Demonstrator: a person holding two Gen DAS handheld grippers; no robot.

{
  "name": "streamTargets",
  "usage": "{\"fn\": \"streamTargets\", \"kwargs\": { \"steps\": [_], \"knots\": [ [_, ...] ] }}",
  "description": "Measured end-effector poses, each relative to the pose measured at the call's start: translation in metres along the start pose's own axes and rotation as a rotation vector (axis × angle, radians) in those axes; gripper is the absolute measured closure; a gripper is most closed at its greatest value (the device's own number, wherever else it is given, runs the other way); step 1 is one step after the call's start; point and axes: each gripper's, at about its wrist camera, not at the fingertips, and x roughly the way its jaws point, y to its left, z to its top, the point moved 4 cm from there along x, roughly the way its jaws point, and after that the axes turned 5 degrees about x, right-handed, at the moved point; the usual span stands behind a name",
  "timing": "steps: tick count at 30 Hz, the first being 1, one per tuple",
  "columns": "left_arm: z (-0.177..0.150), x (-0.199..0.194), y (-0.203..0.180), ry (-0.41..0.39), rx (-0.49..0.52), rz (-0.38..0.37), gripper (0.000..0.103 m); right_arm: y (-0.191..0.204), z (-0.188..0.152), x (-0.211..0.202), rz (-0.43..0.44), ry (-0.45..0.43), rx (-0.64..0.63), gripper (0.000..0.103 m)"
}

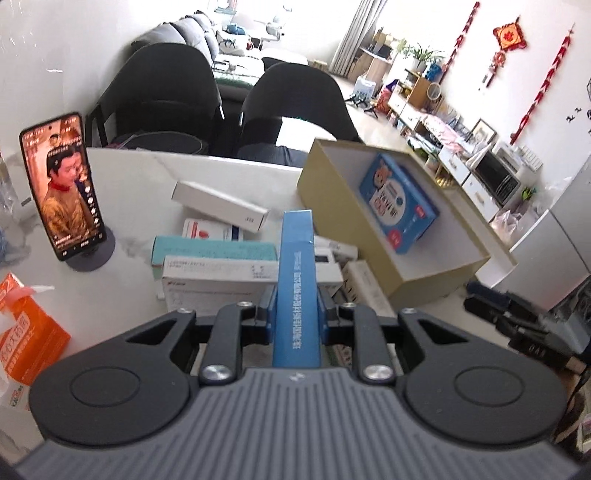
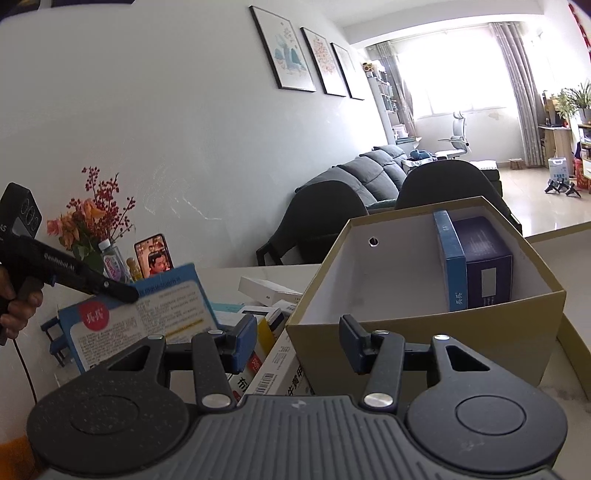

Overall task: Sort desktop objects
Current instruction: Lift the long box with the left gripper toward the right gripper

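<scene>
Overhead-ish from the left wrist view, a white marbled bench stands in a bright living room, with two dark chairs tucked at its far edge and a grey sofa behind them. A phone on a stand plays video near the left edge, and an orange tissue pack lies at the near left. Toward the right edge sits an open cardboard box holding a blue carton. A heap of small boxes lies mid-bench. The left gripper has its fingers clamped on a thin blue box, held edge-up above that heap, its length running out beyond the fingertips.

From the right wrist view, the white wall bears three framed pictures; flowers stand at the bench's far left corner. The right gripper holds its fingers apart with nothing between them, just before the cardboard box's near wall. The thin blue box shows its printed face at left, pinched near its upper edge by the left gripper, a hand behind it.
</scene>
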Motion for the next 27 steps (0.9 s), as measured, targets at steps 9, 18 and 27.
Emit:
{"fn": "streamTargets", "kwargs": {
  "steps": [9,18,27],
  "knots": [
    [0.032,0.016,-0.016,-0.091,-0.055,-0.048,0.083,0.001,-0.002,-0.001,0.019,0.0,0.021,0.05],
    [0.043,0.051,-0.033,-0.087,-0.027,-0.068,0.083,0.001,0.004,0.009,0.065,0.026,0.058,0.049],
    [0.039,0.05,-0.03,-0.104,-0.069,-0.044,0.083,0.034,0.007,0.032,0.218,0.127,0.119,0.044]
  ]
}}
